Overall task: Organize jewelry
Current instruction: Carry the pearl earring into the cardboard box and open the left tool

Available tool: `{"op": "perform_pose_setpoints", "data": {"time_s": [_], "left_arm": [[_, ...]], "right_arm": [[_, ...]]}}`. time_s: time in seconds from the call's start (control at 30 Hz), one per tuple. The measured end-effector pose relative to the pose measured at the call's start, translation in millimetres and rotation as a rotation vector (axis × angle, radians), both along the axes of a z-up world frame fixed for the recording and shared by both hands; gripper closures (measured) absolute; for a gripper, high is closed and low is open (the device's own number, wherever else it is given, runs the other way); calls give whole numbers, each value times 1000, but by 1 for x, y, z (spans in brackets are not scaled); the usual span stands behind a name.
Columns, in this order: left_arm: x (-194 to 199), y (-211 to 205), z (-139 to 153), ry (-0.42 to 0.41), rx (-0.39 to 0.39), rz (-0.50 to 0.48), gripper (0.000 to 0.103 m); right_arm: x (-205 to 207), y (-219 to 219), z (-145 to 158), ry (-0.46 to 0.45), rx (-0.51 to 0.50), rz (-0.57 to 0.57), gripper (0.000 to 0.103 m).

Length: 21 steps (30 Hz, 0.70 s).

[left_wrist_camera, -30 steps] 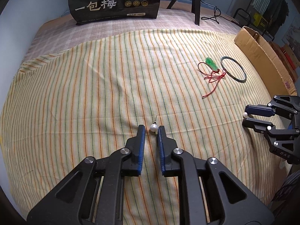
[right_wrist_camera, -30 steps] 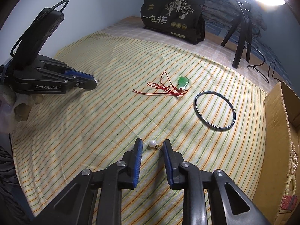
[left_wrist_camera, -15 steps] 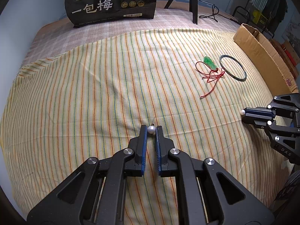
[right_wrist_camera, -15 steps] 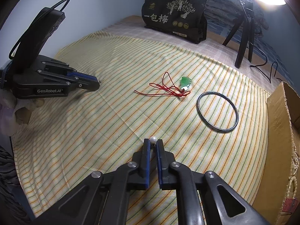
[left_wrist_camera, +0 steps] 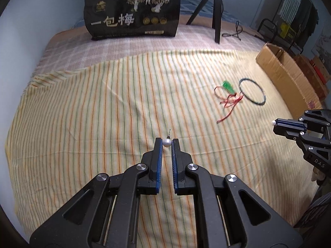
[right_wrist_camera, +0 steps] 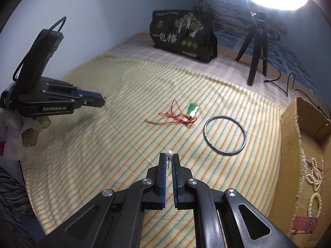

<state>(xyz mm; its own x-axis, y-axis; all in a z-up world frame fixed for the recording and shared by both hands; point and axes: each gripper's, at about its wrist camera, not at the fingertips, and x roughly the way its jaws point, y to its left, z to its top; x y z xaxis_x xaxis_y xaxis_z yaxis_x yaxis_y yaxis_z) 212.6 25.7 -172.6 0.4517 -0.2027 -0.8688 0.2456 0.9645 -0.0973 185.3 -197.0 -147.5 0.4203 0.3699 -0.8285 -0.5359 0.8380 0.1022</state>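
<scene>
White pearl earring (left_wrist_camera: 166, 142) pinched at tips of left gripper (left_wrist_camera: 166, 144), jaws narrow on it; thin metal post points forward, away from camera, long axis in line with the fingers. Second pearl earring (right_wrist_camera: 169, 153) clamped in right gripper (right_wrist_camera: 169, 159), pearl sticking out past the tips, post hanging down between the blue pads. Both pearls small, round, glossy, held above striped yellow cloth (left_wrist_camera: 82, 113). Green pendant on red cord (right_wrist_camera: 193, 110) lies flat beside dark bangle (right_wrist_camera: 225, 135). Cardboard box (right_wrist_camera: 300, 144) at right edge holds bead strands.
</scene>
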Motion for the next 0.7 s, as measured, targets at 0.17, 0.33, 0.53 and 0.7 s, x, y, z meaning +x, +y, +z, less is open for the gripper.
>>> {"op": "perform_pose_setpoints", "data": {"time_s": [0.17,0.33,0.53,0.7], "left_arm": [[-4,-6,20,-32,-34,3,97],[-7,-20,42,-66,-71,-10,97],[-11,-42,66,-102,-118,-30,97],[-13,-69,81,-123,-145,-64,97]], "right_arm": [[-1,-13,20,-33,21,-28,101],[0,-33,44,-78,46,-76,101],[-1,-63,69,-124,69,-140,101],[-3,-90,84,-152,77,-191,101]]}}
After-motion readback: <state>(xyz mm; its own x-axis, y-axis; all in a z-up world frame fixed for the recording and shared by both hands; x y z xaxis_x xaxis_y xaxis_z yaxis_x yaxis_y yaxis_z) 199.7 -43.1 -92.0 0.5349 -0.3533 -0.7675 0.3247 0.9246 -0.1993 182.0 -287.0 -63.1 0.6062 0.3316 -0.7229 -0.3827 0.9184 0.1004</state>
